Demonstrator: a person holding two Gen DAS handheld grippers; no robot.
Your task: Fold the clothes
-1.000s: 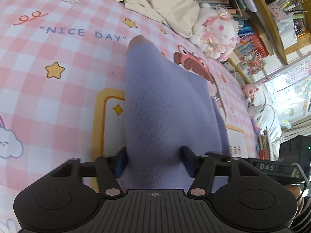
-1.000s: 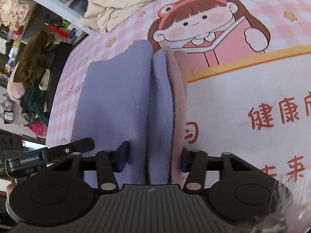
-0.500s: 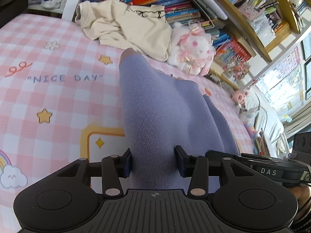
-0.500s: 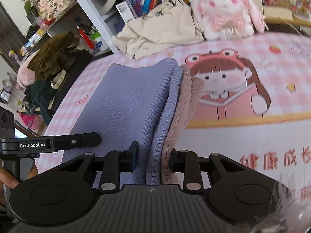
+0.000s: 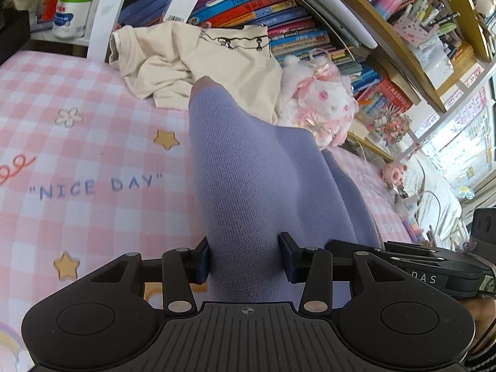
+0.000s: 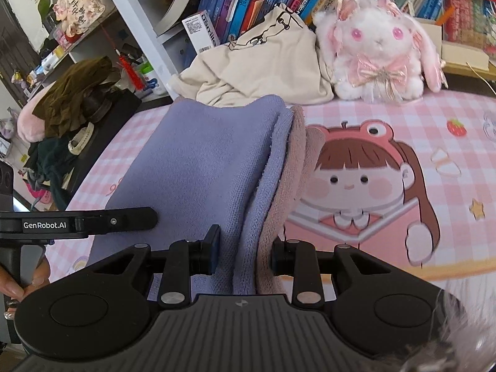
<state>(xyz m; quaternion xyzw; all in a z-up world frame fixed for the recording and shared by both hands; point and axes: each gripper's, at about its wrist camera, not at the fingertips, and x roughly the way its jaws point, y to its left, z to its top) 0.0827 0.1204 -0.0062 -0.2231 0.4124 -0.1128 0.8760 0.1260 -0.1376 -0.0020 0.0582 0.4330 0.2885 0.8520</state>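
Observation:
A folded lavender garment with a dusty pink inner layer is lifted above the pink checked mat. My left gripper is shut on one end of the thick fold, its pads pressing the knit from both sides. At the other end my right gripper is shut on the stacked lavender and pink layers. The cloth spans between the two grippers. The left gripper's body shows at the left of the right wrist view, held by a hand.
A crumpled cream garment and a pink-and-white plush rabbit lie at the mat's far edge, against shelves of books. Dark clothes are piled on a stand beyond the mat's left side. A cartoon girl is printed on the mat.
Both grippers closed tighter on the folded garment and lifted it off the mat. Both views tilted up, so the shelves, cream garment and plush rabbit came into sight.

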